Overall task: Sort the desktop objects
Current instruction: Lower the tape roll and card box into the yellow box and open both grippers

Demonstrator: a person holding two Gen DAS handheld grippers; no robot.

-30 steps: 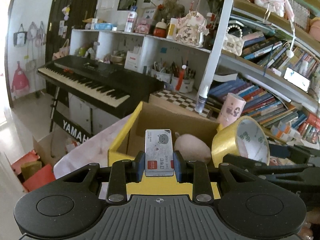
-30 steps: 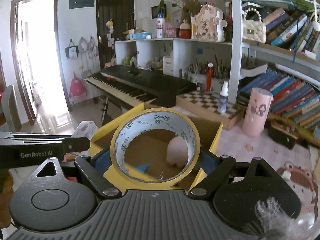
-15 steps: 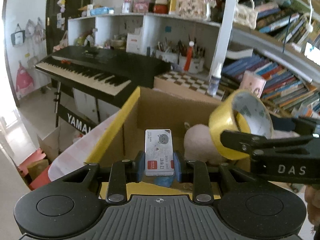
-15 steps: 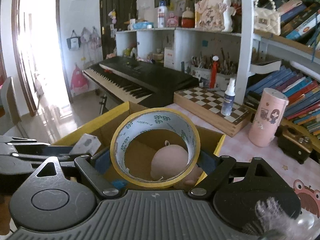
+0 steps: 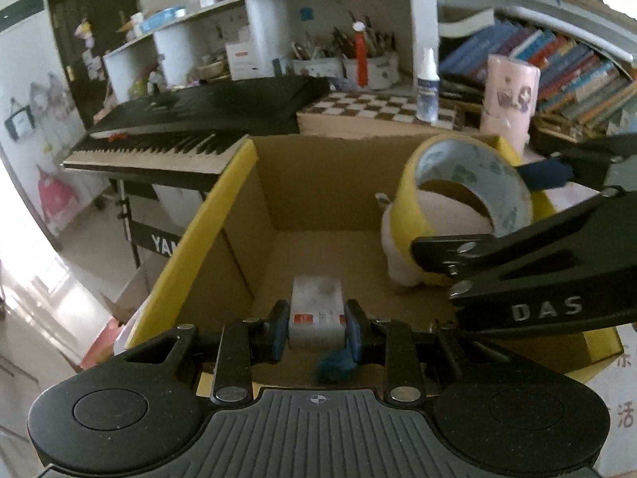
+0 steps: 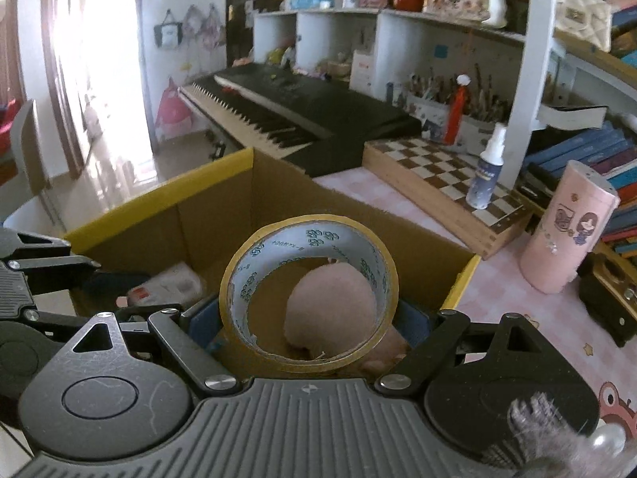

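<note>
Both grippers were over the open box [image 5: 239, 167], with bare floor mid-frame. The left gripper [image 5: 317, 328] pinched a small white carton [image 5: 317, 306], long axis pointing away, text blurred. The right gripper [image 6: 308, 320] clamped the tape [image 6: 308, 294] upright, hole facing the camera, half hiding a pink toy [image 6: 330, 306].

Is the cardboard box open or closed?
Open. The brown cardboard box with yellow rim has no lid; its floor and a pink plush toy inside show.
</note>
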